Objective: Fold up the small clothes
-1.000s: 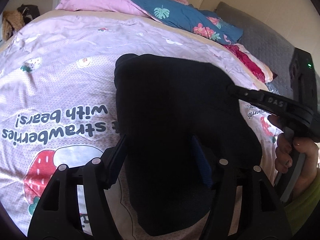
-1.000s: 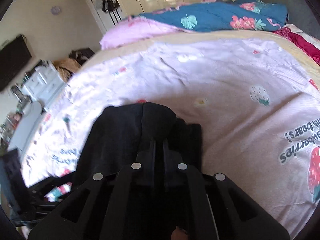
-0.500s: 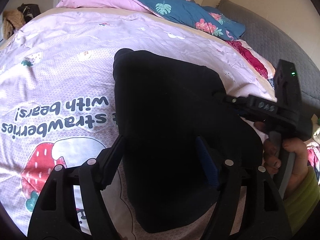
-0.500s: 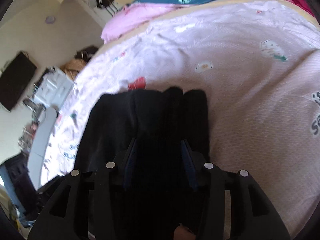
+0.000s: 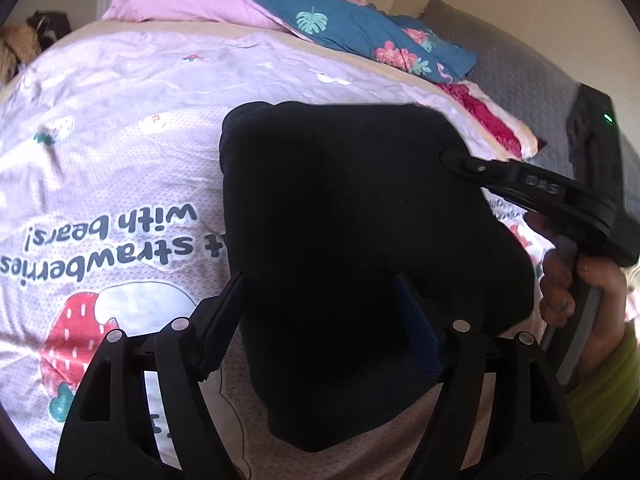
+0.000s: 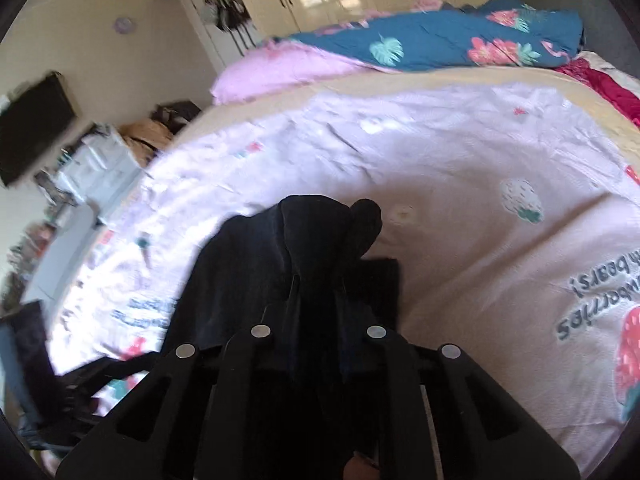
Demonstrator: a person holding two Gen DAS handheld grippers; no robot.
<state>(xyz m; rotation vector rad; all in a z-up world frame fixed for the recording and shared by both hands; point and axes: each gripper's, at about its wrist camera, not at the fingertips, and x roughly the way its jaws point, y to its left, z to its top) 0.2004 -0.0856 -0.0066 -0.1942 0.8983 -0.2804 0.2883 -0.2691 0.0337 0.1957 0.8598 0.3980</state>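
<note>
Seemingly, in the left wrist view, the black garment [image 5: 360,248] is lying on the strawberry-print bedspread [image 5: 120,160], its long axis running away from the left gripper [image 5: 320,312], whose wide-spread jaws are straddling its near end without pinching. In the right wrist view, the right gripper [image 6: 316,312] is closing on a bunched fold; dark cloth is hiding its pads.
</note>
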